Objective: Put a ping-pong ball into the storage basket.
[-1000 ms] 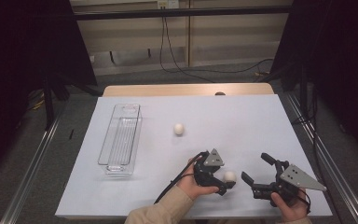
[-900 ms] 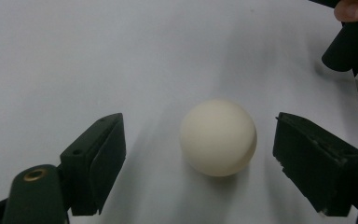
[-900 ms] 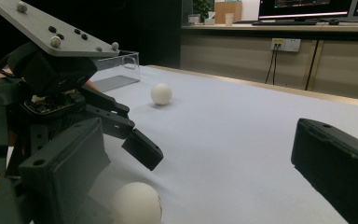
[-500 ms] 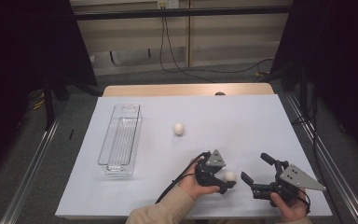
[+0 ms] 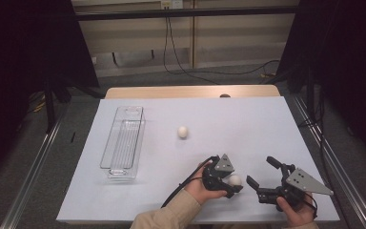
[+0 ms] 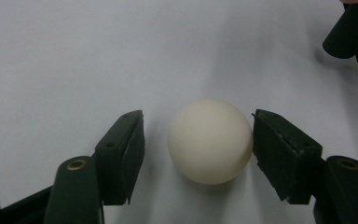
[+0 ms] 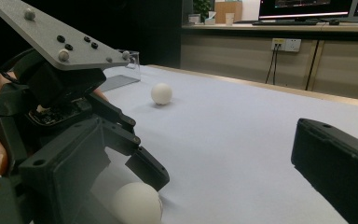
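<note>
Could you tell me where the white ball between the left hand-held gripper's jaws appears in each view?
High view: the near ball lies low, right of centre, at the left hand-held gripper.
Left gripper view: centre, between the two jaws, the right one touching or nearly so, a gap at the left.
Right gripper view: bottom left, under the other gripper's jaw.
Shared landmark: the white table sheet.

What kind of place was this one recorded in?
Probably a lab or office test bench: a white-covered table curtained in black, wall sockets with trailing cables, and computer monitors on a desk behind.
</note>
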### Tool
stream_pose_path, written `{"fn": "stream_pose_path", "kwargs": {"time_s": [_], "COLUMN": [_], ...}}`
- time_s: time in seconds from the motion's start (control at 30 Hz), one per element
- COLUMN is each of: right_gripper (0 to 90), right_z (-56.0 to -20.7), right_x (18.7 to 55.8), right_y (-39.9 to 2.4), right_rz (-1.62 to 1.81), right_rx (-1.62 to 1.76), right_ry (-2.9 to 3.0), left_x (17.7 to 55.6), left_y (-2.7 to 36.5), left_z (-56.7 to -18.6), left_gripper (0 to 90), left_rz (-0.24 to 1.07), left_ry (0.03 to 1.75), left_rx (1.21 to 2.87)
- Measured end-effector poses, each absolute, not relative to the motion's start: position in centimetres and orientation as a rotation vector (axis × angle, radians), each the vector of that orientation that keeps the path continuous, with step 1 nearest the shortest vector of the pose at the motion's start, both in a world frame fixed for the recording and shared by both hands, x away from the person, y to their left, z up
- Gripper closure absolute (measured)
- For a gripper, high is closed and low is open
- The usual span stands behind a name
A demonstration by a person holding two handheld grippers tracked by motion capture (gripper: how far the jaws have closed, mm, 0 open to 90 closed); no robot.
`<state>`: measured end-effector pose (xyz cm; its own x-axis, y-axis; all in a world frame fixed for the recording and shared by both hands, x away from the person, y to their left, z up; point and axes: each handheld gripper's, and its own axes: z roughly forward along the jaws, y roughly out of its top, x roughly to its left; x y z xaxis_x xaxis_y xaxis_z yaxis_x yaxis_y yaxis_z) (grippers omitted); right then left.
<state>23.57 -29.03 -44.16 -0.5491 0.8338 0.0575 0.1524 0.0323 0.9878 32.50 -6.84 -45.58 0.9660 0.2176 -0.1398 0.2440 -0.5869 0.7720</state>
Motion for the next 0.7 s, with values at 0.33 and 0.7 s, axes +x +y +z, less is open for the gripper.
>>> {"fn": "stream_pose_path", "kwargs": {"time_s": [0.33, 0.7], "right_gripper": [2.3, 2.3], "right_z": [-44.17, -44.15], "right_x": [23.58, 23.57], "right_y": [-29.07, -29.06], "right_rz": [1.561, 1.558], "right_rx": [1.000, 0.998], "right_ry": [1.752, 1.751], "left_x": [32.57, 32.35], "left_y": [-7.15, -7.26], "left_z": [-45.75, -45.73], "left_gripper": [42.5, 50.5], "left_rz": [-0.052, -0.074], "left_ry": [0.329, 0.348], "left_rx": [2.243, 2.240]}}
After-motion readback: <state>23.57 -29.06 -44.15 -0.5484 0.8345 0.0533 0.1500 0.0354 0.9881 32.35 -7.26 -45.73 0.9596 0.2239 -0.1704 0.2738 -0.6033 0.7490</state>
